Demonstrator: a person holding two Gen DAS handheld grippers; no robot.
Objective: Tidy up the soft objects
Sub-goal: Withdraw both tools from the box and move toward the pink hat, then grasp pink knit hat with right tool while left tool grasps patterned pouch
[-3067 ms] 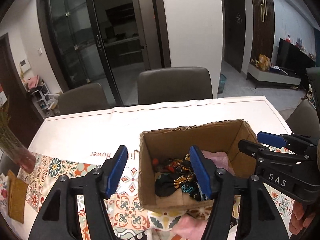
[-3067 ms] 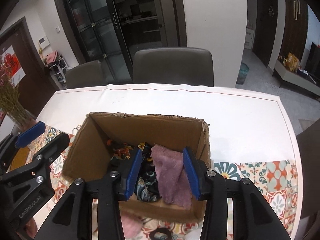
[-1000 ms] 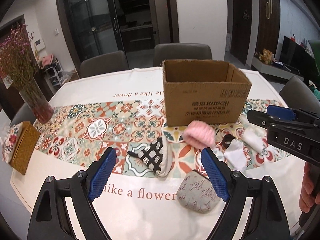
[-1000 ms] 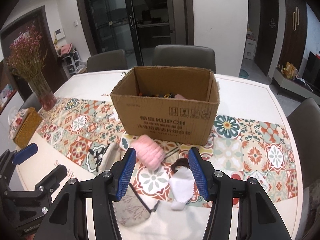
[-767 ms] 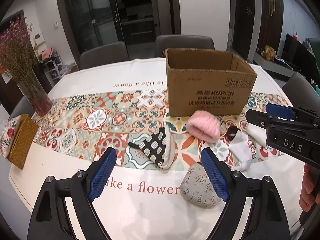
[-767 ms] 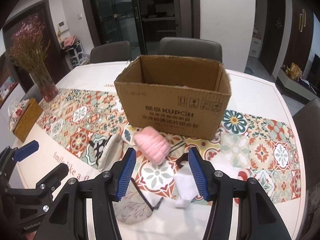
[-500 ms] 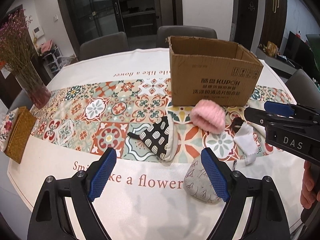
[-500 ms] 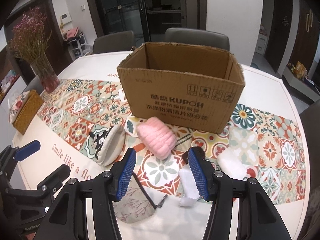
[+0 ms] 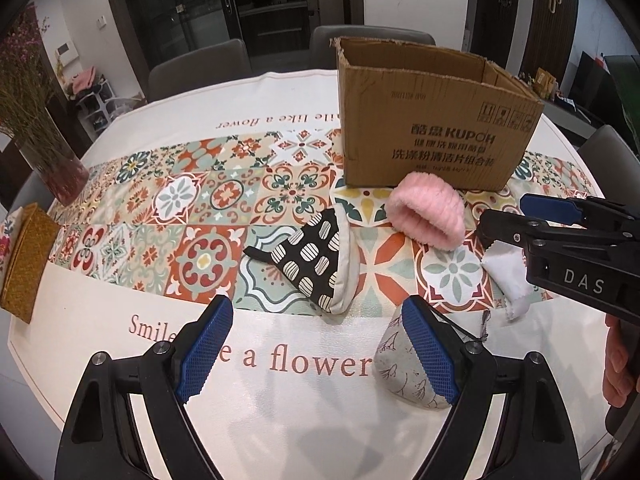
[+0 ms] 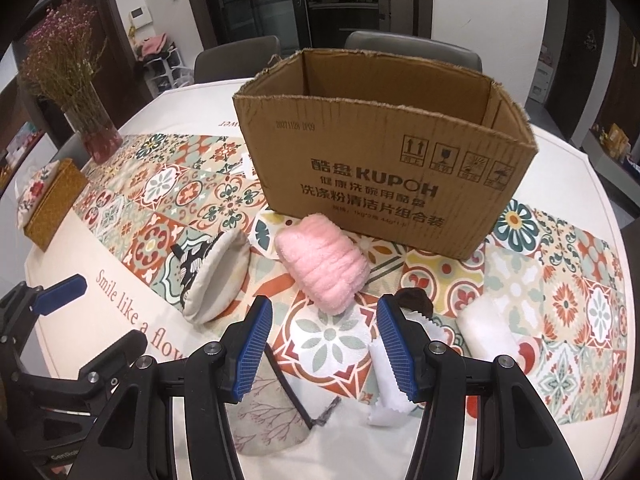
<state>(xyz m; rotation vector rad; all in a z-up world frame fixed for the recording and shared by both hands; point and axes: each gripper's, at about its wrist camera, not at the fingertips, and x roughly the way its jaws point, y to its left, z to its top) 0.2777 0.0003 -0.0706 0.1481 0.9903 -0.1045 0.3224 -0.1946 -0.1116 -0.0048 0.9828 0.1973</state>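
Observation:
A brown cardboard box (image 9: 436,120) (image 10: 384,160) stands on the patterned tablecloth. In front of it lie a fluffy pink roll (image 9: 430,216) (image 10: 324,268), a black-and-cream spotted pouch (image 9: 320,260) (image 10: 212,276), a grey branch-print pouch (image 9: 394,364) (image 10: 272,416) and white cloths (image 9: 506,276) (image 10: 486,330). My left gripper (image 9: 316,352) is open and empty, just short of the spotted pouch, its right finger over the grey pouch. My right gripper (image 10: 324,350) is open and empty, just short of the pink roll.
A vase of dried flowers (image 9: 44,136) (image 10: 86,108) and a woven tissue box (image 9: 26,260) (image 10: 50,206) stand at the table's left. Chairs (image 10: 412,52) line the far side. A small dark item (image 10: 416,300) lies by the white cloth.
Both grippers have pulled back out of the box and down toward the near table edge, then eased forward and lower toward the loose items. Both stay open and empty.

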